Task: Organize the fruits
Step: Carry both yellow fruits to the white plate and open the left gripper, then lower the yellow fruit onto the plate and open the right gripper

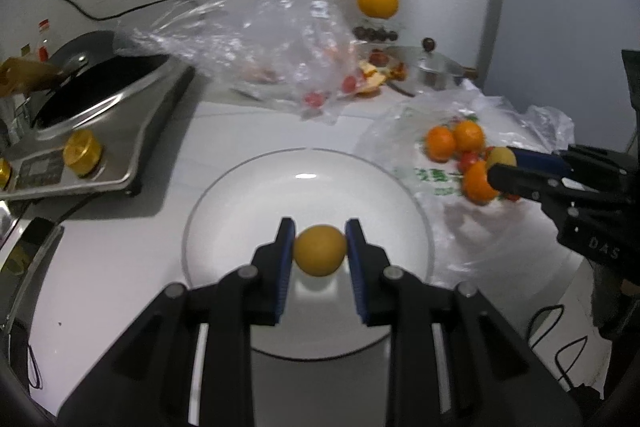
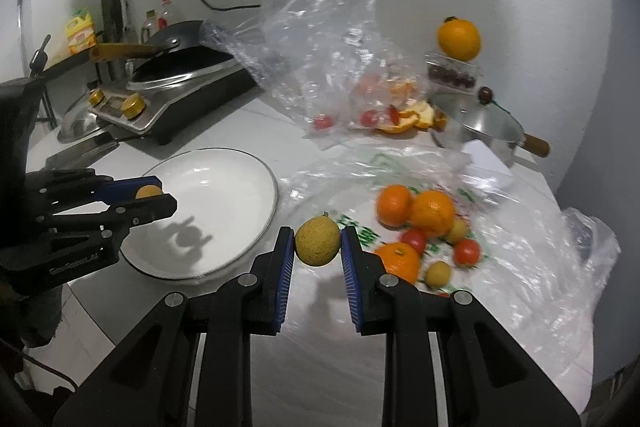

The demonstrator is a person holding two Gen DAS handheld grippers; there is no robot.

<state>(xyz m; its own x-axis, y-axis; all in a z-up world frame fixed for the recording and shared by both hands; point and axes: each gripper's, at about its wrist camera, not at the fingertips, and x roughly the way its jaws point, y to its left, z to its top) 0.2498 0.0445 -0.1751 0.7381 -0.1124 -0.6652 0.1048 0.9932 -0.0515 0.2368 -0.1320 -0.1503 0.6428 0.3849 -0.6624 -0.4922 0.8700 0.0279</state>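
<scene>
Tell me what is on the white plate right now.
Nothing rests on the white plate yet. The left gripper holds a small yellow fruit above it; that gripper's shadow falls on the plate. The near rim is covered.
</scene>
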